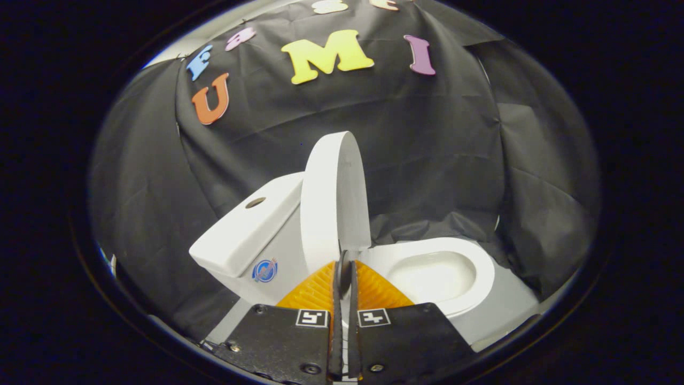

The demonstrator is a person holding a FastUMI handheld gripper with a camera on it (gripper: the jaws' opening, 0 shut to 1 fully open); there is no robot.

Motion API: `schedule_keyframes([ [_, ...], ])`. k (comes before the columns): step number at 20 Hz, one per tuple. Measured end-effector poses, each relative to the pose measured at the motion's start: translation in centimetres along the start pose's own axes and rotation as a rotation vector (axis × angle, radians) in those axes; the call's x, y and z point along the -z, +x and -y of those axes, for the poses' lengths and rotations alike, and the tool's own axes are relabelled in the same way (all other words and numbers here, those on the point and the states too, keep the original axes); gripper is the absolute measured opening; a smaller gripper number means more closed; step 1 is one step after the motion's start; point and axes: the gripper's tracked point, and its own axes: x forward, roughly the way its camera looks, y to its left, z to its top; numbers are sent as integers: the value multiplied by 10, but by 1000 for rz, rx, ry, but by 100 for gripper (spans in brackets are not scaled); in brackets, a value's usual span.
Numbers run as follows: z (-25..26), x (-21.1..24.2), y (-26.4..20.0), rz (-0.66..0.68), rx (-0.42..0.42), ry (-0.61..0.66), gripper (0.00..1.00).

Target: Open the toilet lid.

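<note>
A white toilet stands just ahead of the fingers. Its lid (328, 203) is raised upright and seen nearly edge-on, standing next to the tank (246, 230). To the right of the lid, the seat and bowl (433, 275) lie uncovered. My gripper (342, 263) is shut, its two fingers pressed close together with only a thin slit between them. The fingertips sit right at the lid's lower edge, near the hinge. Nothing shows between the fingers, and I cannot tell whether the tips touch the lid.
The tank has a round button (255, 202) on top and a blue sticker (265, 270) on its side. Black cloth (438, 149) hangs close behind and around the toilet. A grey floor (507, 310) shows to the right of the bowl.
</note>
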Motion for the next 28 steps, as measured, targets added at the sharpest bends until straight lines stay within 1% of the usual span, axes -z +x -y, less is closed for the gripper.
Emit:
schedule_keyframes([
  [3,-15,3,0,-6,-13,-9,7],
  [8,-37,4,7,-3,-21,-66,7],
  [15,-63,11,13,-11,-48,-111,7],
  [28,-76,14,18,-23,-50,-162,8],
])
